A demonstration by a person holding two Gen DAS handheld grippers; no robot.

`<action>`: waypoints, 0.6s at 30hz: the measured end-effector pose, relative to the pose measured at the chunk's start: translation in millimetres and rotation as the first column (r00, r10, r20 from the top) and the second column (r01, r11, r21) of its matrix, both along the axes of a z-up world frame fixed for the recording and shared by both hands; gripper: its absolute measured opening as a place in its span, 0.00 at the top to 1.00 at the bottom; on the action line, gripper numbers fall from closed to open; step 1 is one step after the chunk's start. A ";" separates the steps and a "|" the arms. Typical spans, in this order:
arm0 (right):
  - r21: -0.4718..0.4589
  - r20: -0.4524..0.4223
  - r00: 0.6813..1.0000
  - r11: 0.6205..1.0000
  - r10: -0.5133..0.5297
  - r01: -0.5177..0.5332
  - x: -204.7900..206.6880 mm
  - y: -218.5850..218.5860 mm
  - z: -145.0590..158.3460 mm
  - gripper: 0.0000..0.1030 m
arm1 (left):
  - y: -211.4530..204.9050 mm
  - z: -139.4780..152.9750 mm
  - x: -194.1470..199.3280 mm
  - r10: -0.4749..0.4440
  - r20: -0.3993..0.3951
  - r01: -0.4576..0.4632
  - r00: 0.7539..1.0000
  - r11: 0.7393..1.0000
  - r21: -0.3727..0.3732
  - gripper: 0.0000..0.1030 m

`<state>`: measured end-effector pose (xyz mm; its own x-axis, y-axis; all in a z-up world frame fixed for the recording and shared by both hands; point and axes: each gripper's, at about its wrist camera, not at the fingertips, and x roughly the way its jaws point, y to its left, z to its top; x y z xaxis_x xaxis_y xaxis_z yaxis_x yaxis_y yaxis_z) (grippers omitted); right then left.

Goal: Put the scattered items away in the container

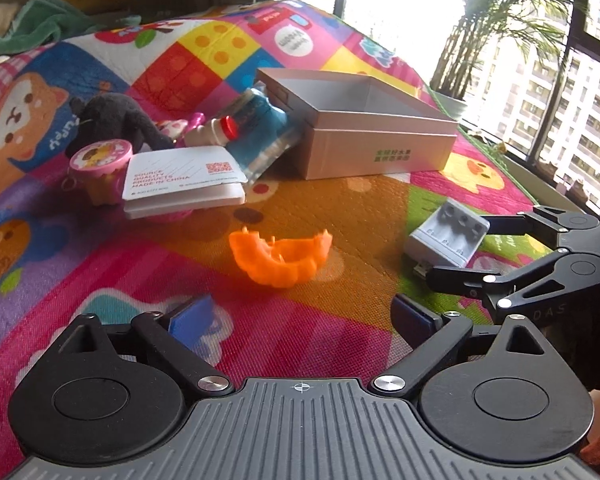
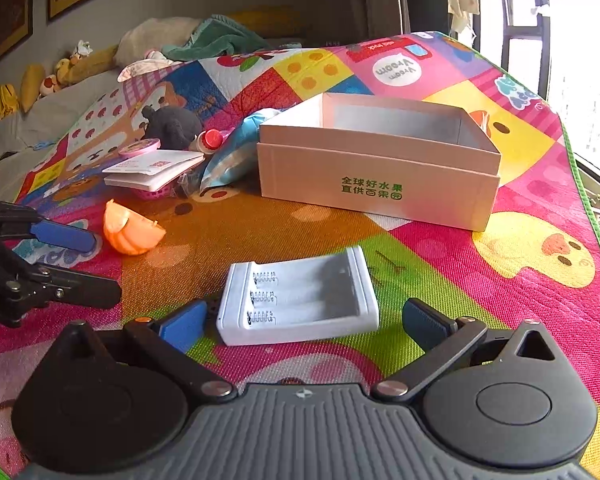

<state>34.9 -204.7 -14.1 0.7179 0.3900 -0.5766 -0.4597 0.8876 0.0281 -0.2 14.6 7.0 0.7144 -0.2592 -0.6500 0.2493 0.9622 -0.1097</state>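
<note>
Container: cardboard box (image 2: 380,184), open-topped, on the play mat (image 2: 480,272); the visible interior looks empty, so nothing appears tidied yet.

Items still out on the mat:
- orange toy teeth (image 1: 281,259), ahead of the left gripper (image 1: 300,316)
- white battery charger (image 2: 300,300), lying between the fingers of the right gripper (image 2: 304,326)
- white booklet (image 1: 184,184) resting on a pink pot (image 1: 100,164)
- black plush toy (image 1: 112,120)
- small bottle with a red cap (image 1: 216,130)
- blue packet (image 1: 264,128), leaning against the box's side

Left gripper: fingers spread wide, nothing between them. Right gripper: fingers released, either side of the charger, pads not pressing.

Status: judged near the start; every item remains to be moved.
</note>
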 end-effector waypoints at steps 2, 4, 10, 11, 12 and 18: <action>-0.005 -0.019 1.000 1.000 0.004 -0.004 -0.7 0.3 1.5 0.00 | -0.2 0.0 -0.3 0.012 -0.007 -0.012 1.000 1.000 -0.002 0.02; -0.012 -0.055 0.998 1.000 0.006 -0.006 -1.3 -0.1 5.0 0.00 | 0.4 0.7 -0.1 0.036 -0.017 -0.036 0.999 0.999 -0.019 0.00; -0.036 -0.050 0.998 0.999 0.022 -0.024 -6.9 0.9 3.9 0.00 | -6.5 2.5 -3.2 0.034 -0.052 -0.032 0.998 0.999 0.035 0.00; -0.037 -0.048 0.999 0.999 0.022 -0.024 -7.3 1.0 3.8 0.00 | -8.9 1.1 -4.8 0.020 -0.047 -0.017 0.999 0.998 0.063 0.00; -0.039 -0.046 0.999 0.999 0.021 -0.023 -7.5 1.3 3.9 0.00 | -12.6 -0.5 -6.7 0.010 -0.042 -0.006 0.999 0.995 0.098 0.00; -0.046 -0.035 0.999 0.999 0.007 -0.009 -9.5 3.2 3.7 0.00 | -20.7 -3.0 -9.7 0.062 -0.026 -0.058 0.998 0.990 0.126 0.00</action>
<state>25.4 -201.5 -10.5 0.6944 0.3682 -0.6182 -0.4661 0.8847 0.0034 -9.8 -6.1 4.0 0.7062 -0.1315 -0.6957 0.1888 0.9820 0.0060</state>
